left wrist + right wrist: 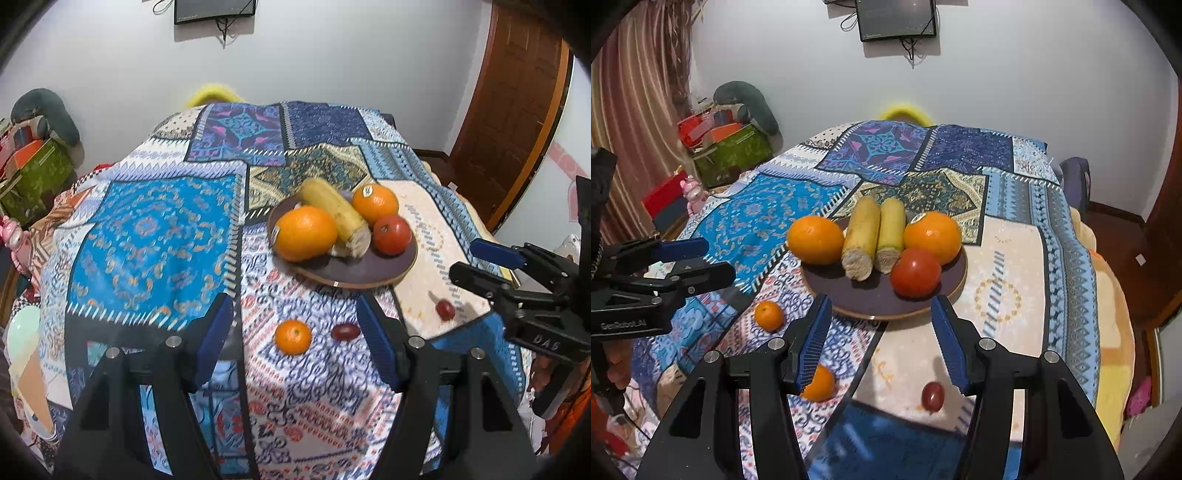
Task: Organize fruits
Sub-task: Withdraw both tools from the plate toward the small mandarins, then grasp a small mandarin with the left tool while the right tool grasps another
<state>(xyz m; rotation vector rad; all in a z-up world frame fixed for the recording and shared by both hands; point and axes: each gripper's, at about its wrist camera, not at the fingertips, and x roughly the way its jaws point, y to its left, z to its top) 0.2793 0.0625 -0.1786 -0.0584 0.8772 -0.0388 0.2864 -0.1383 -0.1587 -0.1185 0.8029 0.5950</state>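
A dark round plate (pixel 369 271) (pixel 849 299) on the patchwork cloth holds two oranges (pixel 815 240) (pixel 932 236), two corn pieces (pixel 862 236) (pixel 892 232) and a tomato (pixel 915 272). Loose on the cloth in front of the plate lie a small tangerine (pixel 293 336) (pixel 769 315), a second tangerine (pixel 822 386) half hidden by a finger, and dark red grapes (pixel 345 331) (pixel 445 309) (pixel 932 397). My left gripper (pixel 293 314) (pixel 718 258) hovers open above the first tangerine and holds nothing. My right gripper (pixel 881 310) (pixel 467 260) is open and holds nothing, just short of the plate's near rim.
The cloth-covered table (pixel 155 236) drops off at its left and right edges. Green and red boxes (pixel 731 147) and a pink toy (pixel 692 192) stand to the left. A brown door (pixel 517 122) is at the right, a screen (pixel 895 18) on the far wall.
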